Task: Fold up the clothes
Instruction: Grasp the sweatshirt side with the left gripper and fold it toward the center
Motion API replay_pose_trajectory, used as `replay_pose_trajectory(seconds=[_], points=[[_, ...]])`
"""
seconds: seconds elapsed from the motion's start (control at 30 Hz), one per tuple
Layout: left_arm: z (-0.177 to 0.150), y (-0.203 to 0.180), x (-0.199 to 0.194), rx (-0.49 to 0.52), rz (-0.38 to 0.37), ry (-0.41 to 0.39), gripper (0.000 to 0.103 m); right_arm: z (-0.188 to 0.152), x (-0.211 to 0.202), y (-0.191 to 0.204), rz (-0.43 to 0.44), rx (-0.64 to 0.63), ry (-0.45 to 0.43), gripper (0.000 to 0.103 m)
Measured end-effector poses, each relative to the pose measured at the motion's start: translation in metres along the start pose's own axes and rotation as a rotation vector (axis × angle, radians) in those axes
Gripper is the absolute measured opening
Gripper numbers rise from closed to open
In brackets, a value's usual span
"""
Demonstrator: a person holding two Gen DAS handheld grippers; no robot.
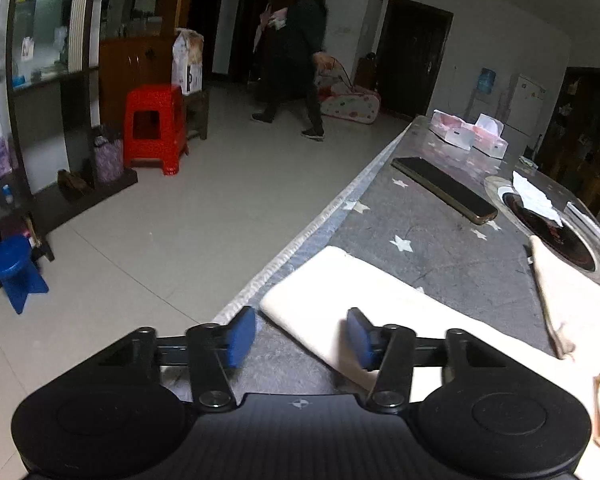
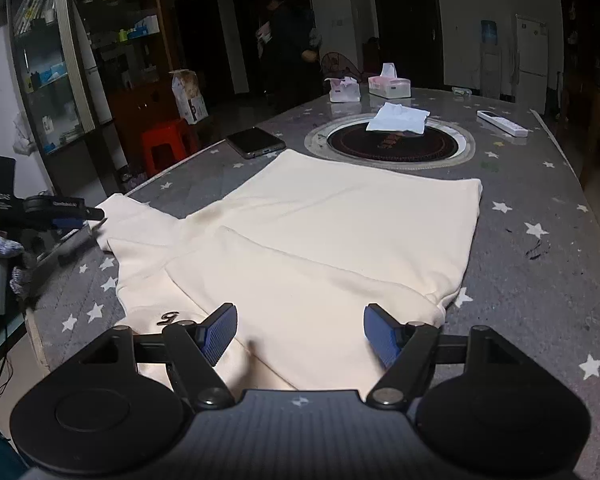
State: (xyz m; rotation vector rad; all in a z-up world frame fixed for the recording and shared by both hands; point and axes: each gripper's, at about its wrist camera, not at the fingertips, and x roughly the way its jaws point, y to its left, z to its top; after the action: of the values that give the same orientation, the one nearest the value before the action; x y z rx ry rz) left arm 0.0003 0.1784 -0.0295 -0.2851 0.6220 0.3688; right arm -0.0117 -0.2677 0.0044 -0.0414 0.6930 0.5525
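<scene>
While a cream sweatshirt [image 2: 320,232] lies spread across the star-printed grey table cover [image 2: 540,240], your two grippers wait at its near and left margins, both with jaws apart and nothing between them. Your right gripper [image 2: 300,334] hovers low over the near part of the garment, where one sleeve is laid diagonally across the body; a small dark embroidered mark [image 2: 166,317] shows just left of its blue pads. Your left gripper [image 1: 300,338] sits at the table's left edge, its pads straddling the end of the other sleeve [image 1: 332,300], which juts out sideways toward it. The cloth looks like thick, soft knit: light to lift, limp, likely to sag and drag when raised by one point, and grippy enough on the fabric cover that sliding it may bunch it. Judge the hold accordingly: pinch a doubled edge such as the cuff or a seam, not a single flat layer, and take the full thickness so no ply slips out. With one sleeve in and one out, the shirt reads as part-folded. Beyond it lie a phone [image 2: 256,142], a tissue [image 2: 398,118] on the inset burner ring, two tissue boxes [image 2: 390,84] and a white remote [image 2: 502,123], all clear of the cloth; the phone lies nearest its far corner.
</scene>
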Motion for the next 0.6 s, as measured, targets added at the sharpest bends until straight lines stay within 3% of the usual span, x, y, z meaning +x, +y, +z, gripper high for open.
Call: replay_pose_trajectory(seconds=[0.13, 0.37, 0.6], points=[[0.002, -0.004, 0.001, 0.017, -0.014, -0.027, 0.014, 0.0, -0.005, -0.002, -0.01, 0.014, -0.015, 0.072], [0.023, -0.035, -0.027, 0.042, -0.178, -0.114, 0.01, -0.004, -0.013, -0.006, -0.02, 0.05, -0.042, 0.072], [0.045, -0.092, -0.065, 0.074, -0.421, -0.174, 0.01, -0.007, -0.021, -0.011, -0.025, 0.073, -0.071, 0.072]])
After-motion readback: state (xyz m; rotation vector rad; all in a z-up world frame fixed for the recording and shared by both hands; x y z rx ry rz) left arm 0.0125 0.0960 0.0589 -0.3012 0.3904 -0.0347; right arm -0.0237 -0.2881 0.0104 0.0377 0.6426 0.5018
